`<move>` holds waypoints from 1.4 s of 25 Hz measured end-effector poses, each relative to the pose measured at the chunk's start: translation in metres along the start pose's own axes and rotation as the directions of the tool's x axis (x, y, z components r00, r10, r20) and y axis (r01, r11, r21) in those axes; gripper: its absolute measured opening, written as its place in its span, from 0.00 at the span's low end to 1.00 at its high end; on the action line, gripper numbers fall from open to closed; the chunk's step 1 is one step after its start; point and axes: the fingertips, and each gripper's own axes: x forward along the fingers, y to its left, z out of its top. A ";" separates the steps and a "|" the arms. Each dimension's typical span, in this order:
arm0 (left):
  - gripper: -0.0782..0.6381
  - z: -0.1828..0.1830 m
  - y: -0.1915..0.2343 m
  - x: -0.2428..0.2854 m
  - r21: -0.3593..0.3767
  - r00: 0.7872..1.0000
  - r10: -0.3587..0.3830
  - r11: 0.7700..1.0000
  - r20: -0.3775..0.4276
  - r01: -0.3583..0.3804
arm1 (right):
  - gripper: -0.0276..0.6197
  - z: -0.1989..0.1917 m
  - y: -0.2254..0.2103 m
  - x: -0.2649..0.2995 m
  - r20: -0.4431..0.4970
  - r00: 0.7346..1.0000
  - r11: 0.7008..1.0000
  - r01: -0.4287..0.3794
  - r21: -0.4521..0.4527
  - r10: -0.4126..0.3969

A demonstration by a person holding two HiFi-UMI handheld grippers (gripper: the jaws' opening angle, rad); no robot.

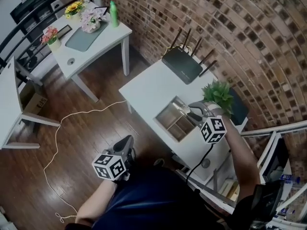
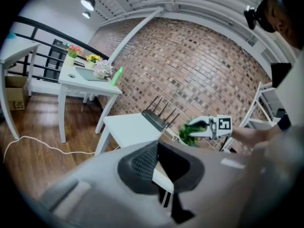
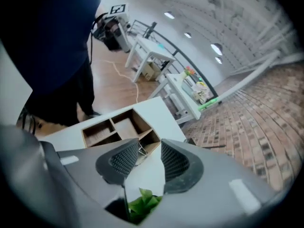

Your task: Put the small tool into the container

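From the head view, a white table (image 1: 148,87) stands against a brick wall. On it are a black router (image 1: 182,63), a green plant (image 1: 218,94) and a wooden container (image 1: 165,108) split into compartments. The right gripper (image 1: 191,111) hangs over the far edge of the container, just beside the plant, and points steeply down. The left gripper (image 1: 127,143) is well apart from the table, low over the wooden floor and close to the person's body. A pale cable (image 1: 62,123) trails across the floor, and a second table (image 1: 93,37) with flowers stands further off.

In the left gripper view, the jaws stand slightly apart with nothing between them. They point toward the white table, where the right gripper shows beside the plant.

In the right gripper view, the jaws stand apart and their pads press on nothing. Between them show the table top, a corner of the container and some plant leaves. The small tool (image 3: 141,149), a thin wire piece, shows just beside one pad at the container's nearest corner compartment. I cannot tell whether it lies inside.
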 end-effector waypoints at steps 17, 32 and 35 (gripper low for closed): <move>0.12 0.033 -0.191 0.100 0.298 0.919 -0.388 0.871 -0.070 0.390 | 0.06 0.009 0.028 -0.178 0.028 0.613 0.116 0.104 0.988 -0.790; 0.12 0.018 -0.218 0.089 0.403 0.900 -0.422 0.809 -0.108 0.427 | 0.06 -0.014 0.066 -0.189 -0.169 0.540 -0.139 0.095 0.986 -0.825; 0.12 0.023 -0.215 0.085 0.404 0.905 -0.416 0.815 -0.090 0.416 | 0.06 -0.009 0.068 -0.187 -0.172 0.552 -0.129 0.116 0.985 -0.816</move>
